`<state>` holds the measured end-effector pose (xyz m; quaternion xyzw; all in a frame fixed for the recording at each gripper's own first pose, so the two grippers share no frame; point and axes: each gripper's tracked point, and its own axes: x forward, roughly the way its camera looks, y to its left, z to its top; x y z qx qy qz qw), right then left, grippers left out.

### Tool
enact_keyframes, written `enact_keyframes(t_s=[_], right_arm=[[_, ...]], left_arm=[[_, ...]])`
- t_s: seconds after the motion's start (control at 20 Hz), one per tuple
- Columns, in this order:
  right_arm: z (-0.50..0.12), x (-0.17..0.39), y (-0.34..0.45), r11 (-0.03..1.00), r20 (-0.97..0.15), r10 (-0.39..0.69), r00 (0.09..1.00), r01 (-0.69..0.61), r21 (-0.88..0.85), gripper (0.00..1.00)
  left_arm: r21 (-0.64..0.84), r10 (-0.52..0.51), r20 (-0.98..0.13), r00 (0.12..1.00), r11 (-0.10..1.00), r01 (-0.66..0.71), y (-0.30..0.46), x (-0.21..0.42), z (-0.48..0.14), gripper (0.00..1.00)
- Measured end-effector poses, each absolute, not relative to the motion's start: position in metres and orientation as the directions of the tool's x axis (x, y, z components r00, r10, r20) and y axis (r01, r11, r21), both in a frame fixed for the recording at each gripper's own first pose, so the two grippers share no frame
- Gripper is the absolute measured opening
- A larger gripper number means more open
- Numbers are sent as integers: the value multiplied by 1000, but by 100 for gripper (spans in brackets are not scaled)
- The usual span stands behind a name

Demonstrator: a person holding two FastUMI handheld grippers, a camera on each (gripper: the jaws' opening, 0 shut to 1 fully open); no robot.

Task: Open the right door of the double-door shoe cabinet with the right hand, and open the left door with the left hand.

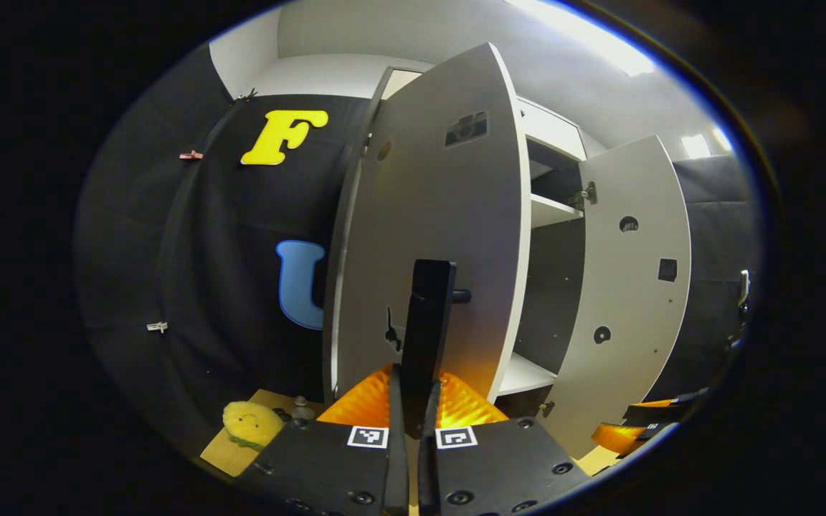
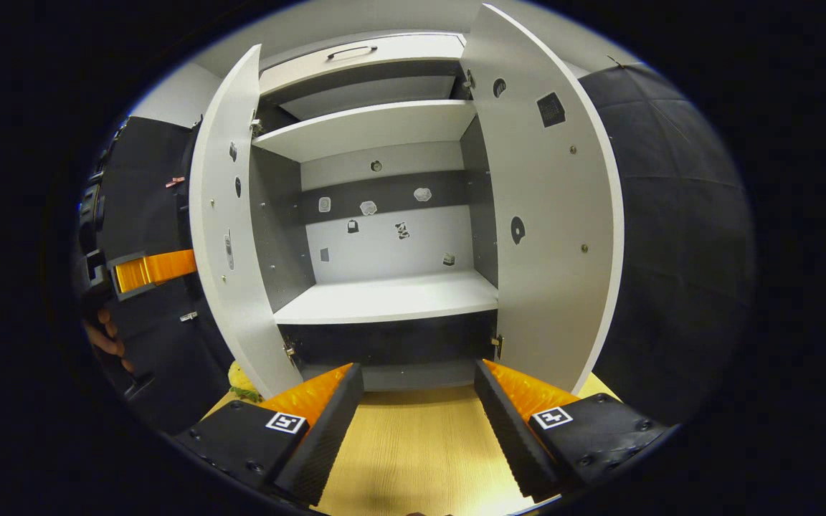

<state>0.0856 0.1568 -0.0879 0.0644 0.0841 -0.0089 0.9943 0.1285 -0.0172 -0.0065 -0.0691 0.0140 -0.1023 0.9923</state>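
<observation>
Shoe cabinet (image 2: 384, 301) doors open (left gripper (image 1: 413, 401) clamps handle (image 1: 431, 315)).

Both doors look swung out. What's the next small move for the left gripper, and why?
Probably open the left gripper and back it off the door handle. Its jaws are closed on that handle, while the left door already stands wide, as does the right door, with the shelves exposed. The right gripper is already open and free, so only this release seems left.
</observation>
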Motion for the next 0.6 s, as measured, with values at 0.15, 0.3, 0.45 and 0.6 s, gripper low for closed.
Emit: enact_keyframes(t_s=[0.15,0.3,0.45,0.6], right_arm=[[-89,87,163,992,-171,9,985,13,127,99],[-88,87,168,992,-169,21,985,-1,123,99],[-90,87,169,993,-180,22,983,-2,114,98],[-90,84,170,993,-197,24,980,0,118,98]], left_arm=[[-125,-154,-17,988,981,151,-5,129,-8,10],[-133,-79,-44,996,988,72,11,129,-9,11],[-111,-3,-54,999,994,-3,31,124,-9,5],[-164,-70,-82,994,985,56,24,127,-11,5]])
